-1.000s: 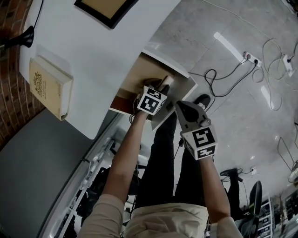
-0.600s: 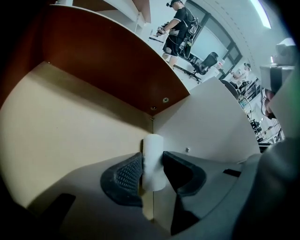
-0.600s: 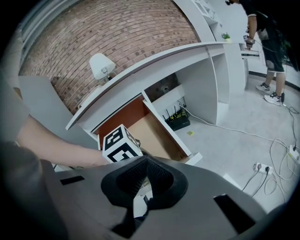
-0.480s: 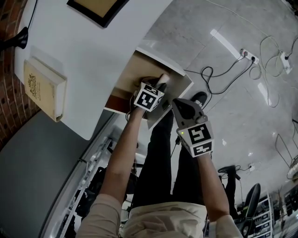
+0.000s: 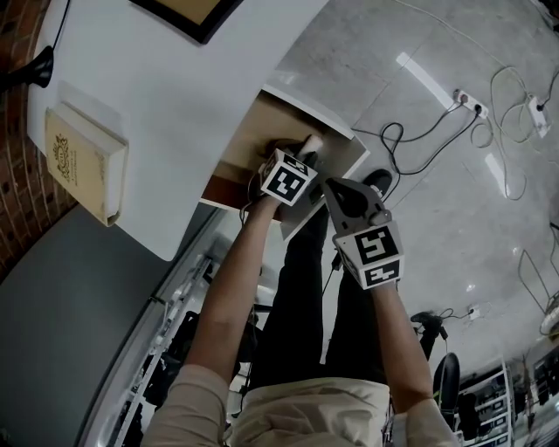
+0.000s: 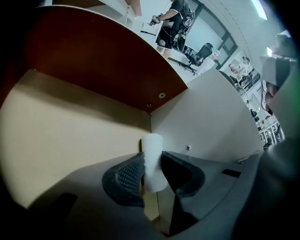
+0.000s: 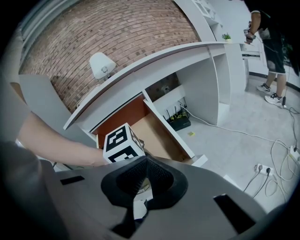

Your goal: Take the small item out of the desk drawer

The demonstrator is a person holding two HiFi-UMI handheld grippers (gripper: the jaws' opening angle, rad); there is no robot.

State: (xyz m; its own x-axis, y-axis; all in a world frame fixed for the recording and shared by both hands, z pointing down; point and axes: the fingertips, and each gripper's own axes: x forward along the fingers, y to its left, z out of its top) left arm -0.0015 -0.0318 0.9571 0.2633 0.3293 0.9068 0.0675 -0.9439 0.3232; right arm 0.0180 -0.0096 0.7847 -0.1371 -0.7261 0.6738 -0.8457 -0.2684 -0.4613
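The desk drawer (image 5: 249, 135) stands pulled out, with a tan floor (image 6: 70, 126) and a white side wall (image 6: 206, 117). A small white cylinder (image 6: 152, 157) stands upright in its corner, seen in the head view as a pale item (image 5: 311, 142). My left gripper (image 6: 152, 171) reaches down into the drawer. Its jaws have just been closing and now both pads touch the cylinder's sides. My right gripper (image 5: 334, 187) hangs just outside the drawer's front, shut and with nothing in it (image 7: 144, 164). It looks at the left gripper's marker cube (image 7: 123, 143).
On the white desk top (image 5: 175, 96) lie a cream book (image 5: 83, 161), a dark-framed picture (image 5: 196, 13) and a lamp (image 7: 102, 64). Cables (image 5: 410, 148) and a power strip (image 5: 467, 103) lie on the floor. A router (image 7: 177, 121) sits under the desk. A person (image 7: 267, 42) stands far off.
The left gripper stays down in the drawer over the white cylinder and the right gripper holds its place beside it. Only the view has shifted a little.
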